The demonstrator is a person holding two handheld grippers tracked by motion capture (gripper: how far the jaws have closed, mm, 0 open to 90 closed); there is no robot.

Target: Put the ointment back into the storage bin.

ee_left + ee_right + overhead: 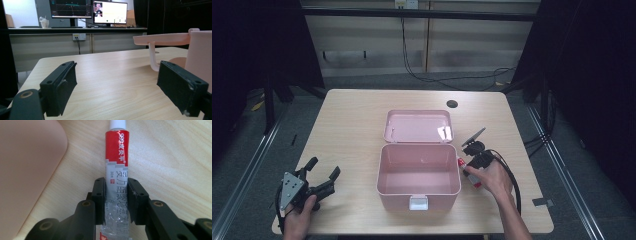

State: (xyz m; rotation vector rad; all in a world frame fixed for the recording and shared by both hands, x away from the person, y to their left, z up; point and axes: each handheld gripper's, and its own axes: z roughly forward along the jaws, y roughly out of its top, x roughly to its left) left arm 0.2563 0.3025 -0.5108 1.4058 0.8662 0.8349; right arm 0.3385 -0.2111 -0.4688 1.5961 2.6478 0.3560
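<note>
A pink box (418, 176) stands open in the middle of the table, its lid (418, 126) laid back behind it. My right gripper (116, 185) is shut on a red and silver ointment tube (118, 165) with a white cap, which lies along the tabletop just right of the box (27, 170). In the high view that tube (461, 162) pokes out beside the box's right wall, under my right gripper (476, 156). My left gripper (323, 173) rests at the table's front left, jaws wide open with nothing between them; its view looks along the table toward the box (200, 55).
A dark round hole (452, 104) sits in the tabletop behind the box. Cables (427, 75) run over the floor beyond the table's far edge. A desk with monitors (87, 10) stands far off. Bare wood (347, 135) lies left of the box.
</note>
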